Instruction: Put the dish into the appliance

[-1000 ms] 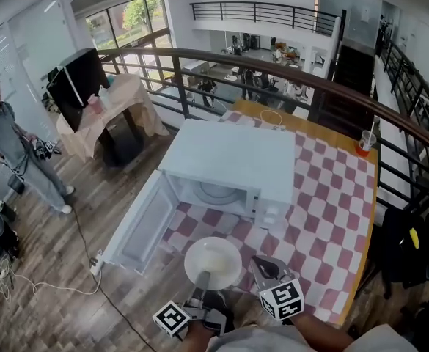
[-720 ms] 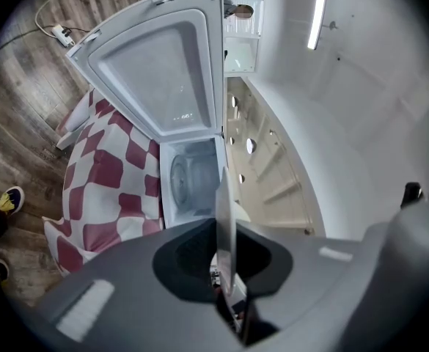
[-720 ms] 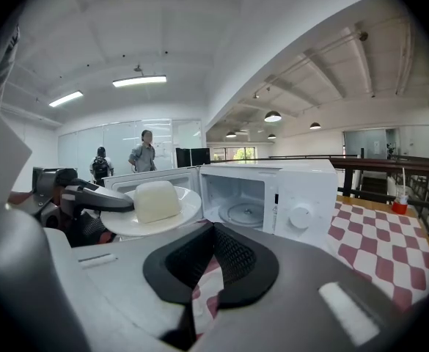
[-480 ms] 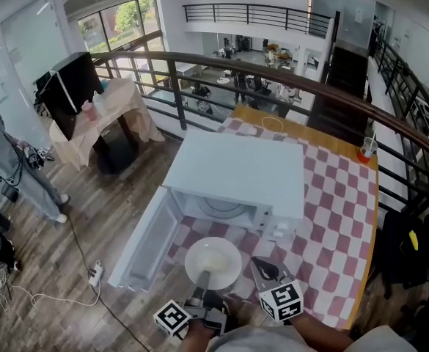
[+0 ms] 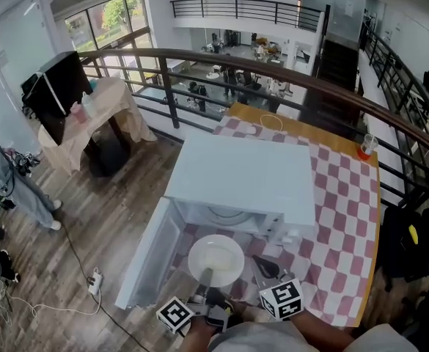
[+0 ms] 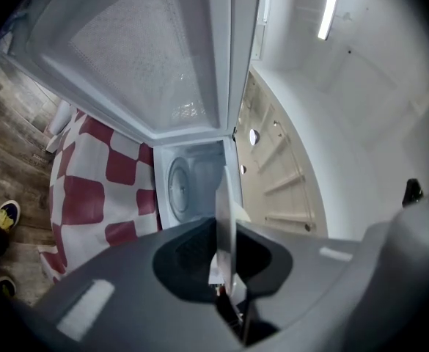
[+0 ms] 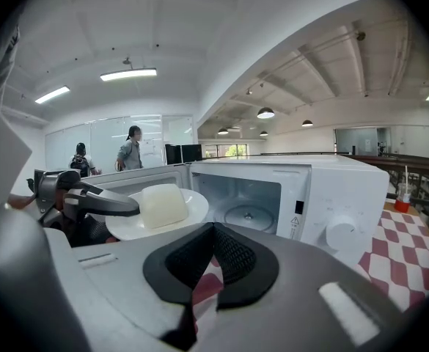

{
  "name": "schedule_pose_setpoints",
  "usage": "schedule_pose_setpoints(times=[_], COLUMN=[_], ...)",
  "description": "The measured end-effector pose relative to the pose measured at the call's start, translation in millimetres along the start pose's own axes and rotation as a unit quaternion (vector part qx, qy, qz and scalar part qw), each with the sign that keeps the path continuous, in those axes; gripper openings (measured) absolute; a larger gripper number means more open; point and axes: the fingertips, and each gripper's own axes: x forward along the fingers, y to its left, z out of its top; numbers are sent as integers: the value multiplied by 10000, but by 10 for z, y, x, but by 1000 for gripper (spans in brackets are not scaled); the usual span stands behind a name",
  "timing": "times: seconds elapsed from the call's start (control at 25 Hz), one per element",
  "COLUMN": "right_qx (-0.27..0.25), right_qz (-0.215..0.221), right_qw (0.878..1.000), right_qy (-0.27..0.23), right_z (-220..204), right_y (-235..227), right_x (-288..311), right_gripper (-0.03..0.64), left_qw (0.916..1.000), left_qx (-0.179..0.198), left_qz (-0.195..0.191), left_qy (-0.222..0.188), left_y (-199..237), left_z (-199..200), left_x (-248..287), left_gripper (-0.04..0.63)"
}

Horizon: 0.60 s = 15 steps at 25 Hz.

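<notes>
step: judged as carrying the white round plate (image 5: 215, 259) to the white microwave oven (image 5: 236, 173); not yet inside
left gripper (image 5: 206, 277): jaws clamped on plate's near rim; rim edge-on between them in left gripper view
right gripper (image 5: 268, 268): jaws closed on nothing; lower centre of head view, just right of plate
plate position: lower centre of head view, just in front of cavity mouth, over the red-and-white checked bench (image 5: 339, 218); pale soft block (image 7: 163, 205) on top
open door (image 5: 147, 259): swung out, left of plate
doing it well: keep plate level so block stays put; go far-rim first, centred over the glass turntable (image 7: 247, 217); clear door edge and cavity lip; set down gently, release only once seated
</notes>
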Motion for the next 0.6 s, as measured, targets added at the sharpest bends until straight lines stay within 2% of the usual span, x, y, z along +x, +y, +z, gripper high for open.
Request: schedule_pose_setpoints(times=[0.36,0.6], right_qx=[43,108], right_qz=[-114,-282], right_qw=[9999,9995], right_qy=[-5,84], right_z=[97,60], right_y=[118,116], right_x=[477,575], right_gripper=[-3,-3], left_qw=[9993,9984], left_qx=[-68,-73], left_qz=[129,185], left_qy=[332,522], left_y=[181,252], left_z=[298,392], left_x=[218,304], left_gripper=[29,29])
